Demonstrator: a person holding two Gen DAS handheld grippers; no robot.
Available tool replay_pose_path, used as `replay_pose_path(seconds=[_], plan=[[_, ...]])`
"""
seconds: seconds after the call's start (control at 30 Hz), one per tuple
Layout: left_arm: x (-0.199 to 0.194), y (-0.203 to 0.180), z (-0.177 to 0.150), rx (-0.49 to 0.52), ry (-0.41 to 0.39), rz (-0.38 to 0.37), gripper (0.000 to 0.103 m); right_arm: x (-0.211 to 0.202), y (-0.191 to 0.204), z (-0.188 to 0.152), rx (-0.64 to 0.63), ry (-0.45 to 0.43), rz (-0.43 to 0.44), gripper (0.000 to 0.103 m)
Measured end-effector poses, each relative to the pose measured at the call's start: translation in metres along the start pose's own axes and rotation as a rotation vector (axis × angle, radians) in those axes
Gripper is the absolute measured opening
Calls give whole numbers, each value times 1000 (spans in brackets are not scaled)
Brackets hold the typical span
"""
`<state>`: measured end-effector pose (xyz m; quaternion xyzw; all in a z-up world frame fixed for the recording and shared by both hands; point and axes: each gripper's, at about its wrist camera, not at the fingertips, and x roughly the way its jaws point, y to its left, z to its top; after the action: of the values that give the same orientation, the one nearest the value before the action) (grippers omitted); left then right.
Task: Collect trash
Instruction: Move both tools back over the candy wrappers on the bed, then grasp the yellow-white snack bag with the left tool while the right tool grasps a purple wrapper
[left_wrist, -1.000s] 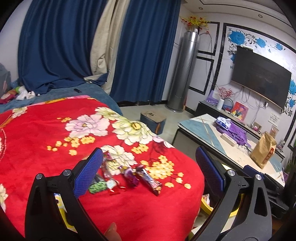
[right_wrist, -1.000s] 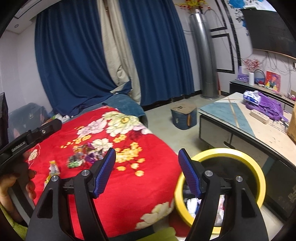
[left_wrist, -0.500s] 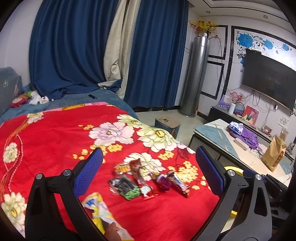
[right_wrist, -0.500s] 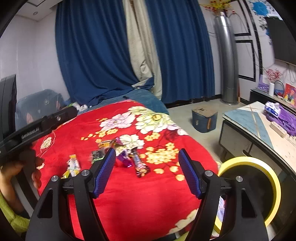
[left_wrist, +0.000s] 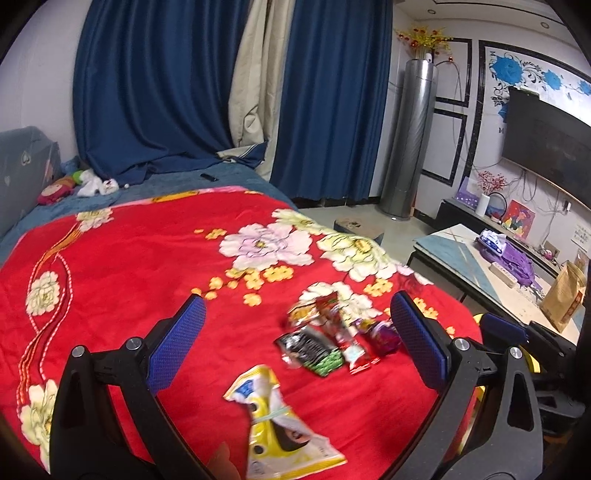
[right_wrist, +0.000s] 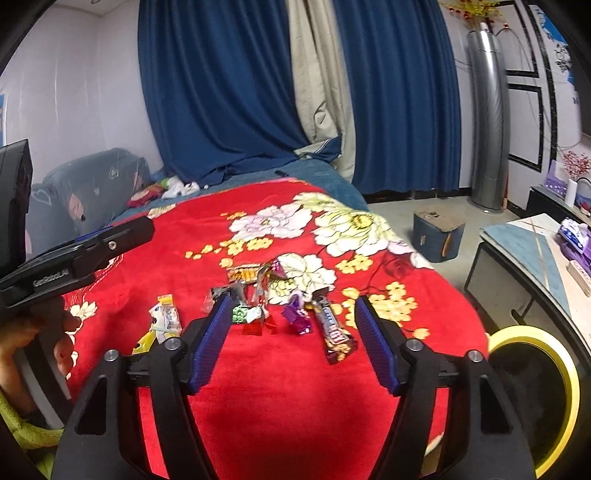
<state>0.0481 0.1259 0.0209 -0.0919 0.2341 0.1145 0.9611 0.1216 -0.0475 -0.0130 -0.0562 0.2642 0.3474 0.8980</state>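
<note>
Several snack wrappers lie in a loose cluster on the red flowered blanket (left_wrist: 129, 266). A yellow-and-white wrapper (left_wrist: 280, 417) is nearest my left gripper (left_wrist: 297, 343), which hangs open and empty above the blanket. A black-green wrapper (left_wrist: 310, 350), a red one (left_wrist: 343, 332) and a purple one (left_wrist: 384, 332) lie just past it. My right gripper (right_wrist: 295, 343) is open with its jaws closing on nothing. A brown bar wrapper (right_wrist: 334, 332) and a purple wrapper (right_wrist: 295, 317) lie ahead of its fingers. The yellow-rimmed bin (right_wrist: 554, 350) stands at the blanket's right edge.
A person's hand (right_wrist: 37, 332) holds the left gripper (right_wrist: 140, 230) at the left of the right wrist view. A low table (left_wrist: 461, 251) with a brown paper bag (left_wrist: 563, 295) stands to the right. A small blue stool (right_wrist: 437, 236) sits on the floor beyond the bed.
Both views have swung left over the bed. The wrappers now sit between the fingers, and the yellow bin has slid to the right edge. The right jaws have narrowed a little.
</note>
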Motion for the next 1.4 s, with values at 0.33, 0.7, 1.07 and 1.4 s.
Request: replay_pose_path(seconds=[0.33,0.7,1.07,1.4], plan=[[17,28,-25,-60,129,-17,92,43,9,-1,-40,88,12,45],[40,42,-57,-128,303,-77,92,84,7,-6,-51,161,-15,36],[51,39,-73,-138,378,-63,83,93,0,-13,-18,172,-15,17],[51,26,-80,-84,384,-65,43,79,-3,-18,11,146,12,15]])
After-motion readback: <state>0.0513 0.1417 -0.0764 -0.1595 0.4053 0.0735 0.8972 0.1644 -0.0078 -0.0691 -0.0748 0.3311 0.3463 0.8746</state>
